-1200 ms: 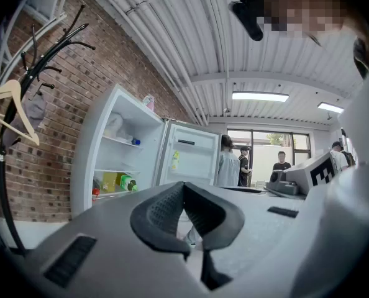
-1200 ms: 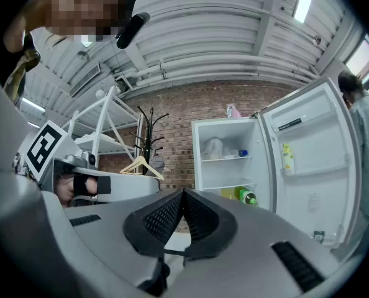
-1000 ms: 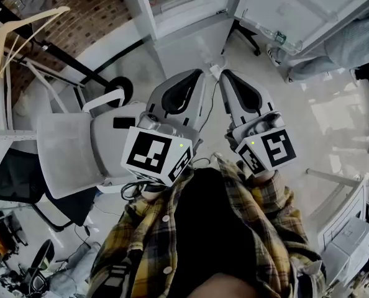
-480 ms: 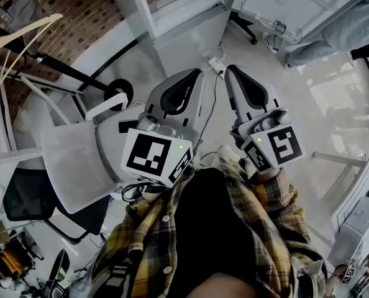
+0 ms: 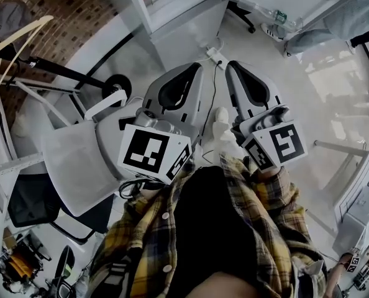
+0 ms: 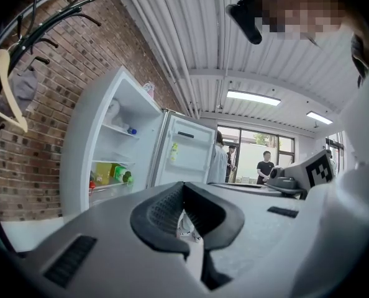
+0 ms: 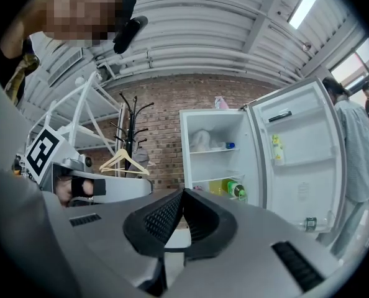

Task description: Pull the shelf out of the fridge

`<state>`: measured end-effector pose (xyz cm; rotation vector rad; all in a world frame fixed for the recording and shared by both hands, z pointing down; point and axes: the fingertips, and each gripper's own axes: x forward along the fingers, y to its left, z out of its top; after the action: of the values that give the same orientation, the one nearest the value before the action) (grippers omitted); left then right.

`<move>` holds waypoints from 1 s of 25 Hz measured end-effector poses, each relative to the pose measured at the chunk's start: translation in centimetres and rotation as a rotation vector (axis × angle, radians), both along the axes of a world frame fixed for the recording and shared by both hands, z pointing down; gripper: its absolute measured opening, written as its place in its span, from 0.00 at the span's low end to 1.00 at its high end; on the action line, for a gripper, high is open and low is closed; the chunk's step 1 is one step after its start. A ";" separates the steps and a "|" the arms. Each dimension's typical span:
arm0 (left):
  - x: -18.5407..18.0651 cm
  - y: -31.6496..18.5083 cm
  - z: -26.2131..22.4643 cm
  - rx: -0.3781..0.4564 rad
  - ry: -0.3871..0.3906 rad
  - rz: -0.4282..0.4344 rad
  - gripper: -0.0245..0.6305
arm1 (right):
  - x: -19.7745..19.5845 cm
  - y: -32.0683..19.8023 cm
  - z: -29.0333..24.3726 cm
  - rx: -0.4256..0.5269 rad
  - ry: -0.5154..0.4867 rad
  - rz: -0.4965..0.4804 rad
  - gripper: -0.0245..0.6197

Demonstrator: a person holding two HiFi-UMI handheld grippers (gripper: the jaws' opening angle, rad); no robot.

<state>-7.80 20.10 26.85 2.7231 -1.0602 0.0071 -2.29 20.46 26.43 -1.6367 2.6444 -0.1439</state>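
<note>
Head view: your two grippers, the left gripper [image 5: 194,68] and the right gripper [image 5: 230,67], point toward one fridge [image 5: 178,23]. Left gripper view: jaws pressed together, empty; two shelves [image 6: 119,130] sit inside the fridge, well beyond them. Right gripper view: jaws together too, shelves well ahead in the fridge.

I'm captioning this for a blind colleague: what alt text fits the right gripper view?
The right gripper, jaws shut and empty, points at an open white fridge against a brick wall, its door swung right. Shelves hold a few bottles; a coat stand with a hanger is at left.
</note>
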 end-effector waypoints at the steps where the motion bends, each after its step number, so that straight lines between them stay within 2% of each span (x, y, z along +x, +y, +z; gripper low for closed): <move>1: 0.1 -0.3 0.0 0.001 0.000 -0.007 0.04 | 0.3 -0.3 0.1 -0.002 0.006 -0.002 0.07; 7: 2.4 -2.5 -0.2 0.014 -0.005 -0.058 0.04 | 3.1 -2.7 0.0 0.007 -0.004 -0.039 0.07; 16: 8.2 -7.3 -1.5 0.050 0.012 -0.153 0.04 | 8.6 -7.9 -1.2 0.040 -0.001 -0.142 0.07; 20: 10.6 -8.7 -1.6 0.049 0.020 -0.187 0.04 | 11.0 -9.3 -1.4 0.044 0.001 -0.179 0.07; 25: 12.0 -9.7 -1.2 0.036 0.012 -0.227 0.04 | 13.0 -10.6 -0.8 0.028 -0.010 -0.210 0.07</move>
<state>4.16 10.39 25.69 2.6134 -1.3723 -0.0659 10.72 9.85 25.60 -1.3440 2.7908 -0.1183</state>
